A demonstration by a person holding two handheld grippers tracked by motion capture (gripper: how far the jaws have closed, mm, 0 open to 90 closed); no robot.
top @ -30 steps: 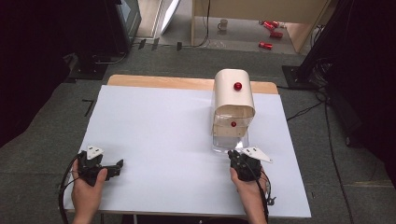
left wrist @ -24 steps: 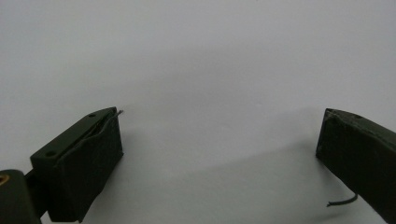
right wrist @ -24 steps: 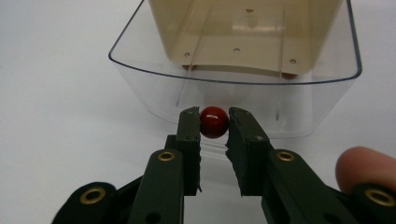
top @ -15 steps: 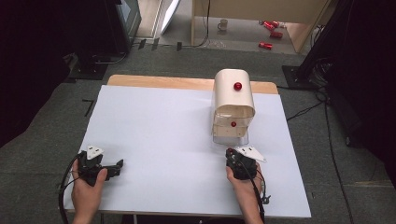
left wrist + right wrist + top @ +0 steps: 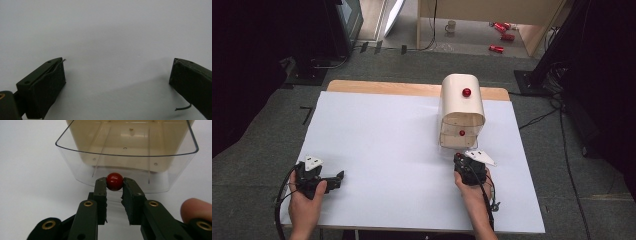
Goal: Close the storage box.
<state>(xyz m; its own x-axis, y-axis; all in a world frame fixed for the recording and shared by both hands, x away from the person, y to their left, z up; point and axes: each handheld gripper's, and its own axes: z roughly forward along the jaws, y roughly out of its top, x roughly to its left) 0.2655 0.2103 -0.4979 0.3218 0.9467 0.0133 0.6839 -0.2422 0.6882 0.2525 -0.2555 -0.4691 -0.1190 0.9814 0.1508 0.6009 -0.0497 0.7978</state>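
Now glossy round red knob (image 5: 114, 181), clear curved plastic drawer (image 5: 75, 160)

High view: fixed above the person's edge of the table (image 5: 412, 150), facing forward and down, far enough to take in the whole top and the cabinet (image 5: 461, 112). Right gripper view: low, very close in front of the cabinet, facing its clear drawer (image 5: 125, 167); both share that drawer front. Left gripper view: close over bare tabletop, probably well left of the cabinet.
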